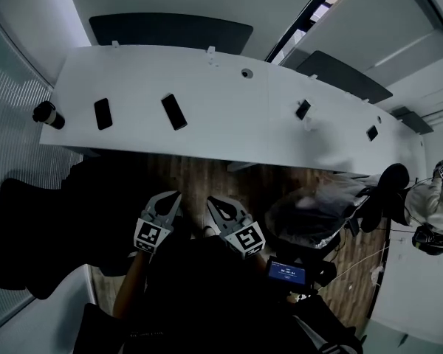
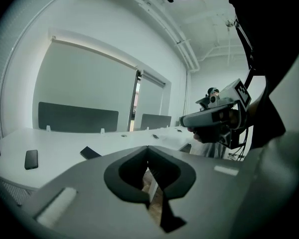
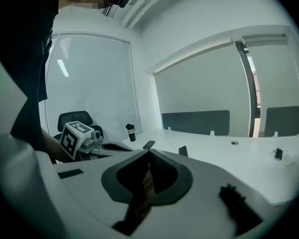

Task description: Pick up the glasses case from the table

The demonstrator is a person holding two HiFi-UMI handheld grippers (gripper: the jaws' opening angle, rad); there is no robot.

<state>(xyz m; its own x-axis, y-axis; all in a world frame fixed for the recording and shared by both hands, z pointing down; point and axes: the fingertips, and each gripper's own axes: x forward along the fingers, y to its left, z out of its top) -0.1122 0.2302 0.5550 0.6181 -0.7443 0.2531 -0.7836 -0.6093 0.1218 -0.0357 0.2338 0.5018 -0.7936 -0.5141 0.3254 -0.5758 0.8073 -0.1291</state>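
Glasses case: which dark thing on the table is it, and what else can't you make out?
- Head view: dark slab by the cup and second dark slab, too small to tell case from phone.
- Left gripper view: second dark slab half hidden behind left gripper's body.

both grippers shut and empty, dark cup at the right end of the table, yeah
Not quite: in the head view the dark cup stands at the left end of the table. The left gripper and right gripper are shut and empty.
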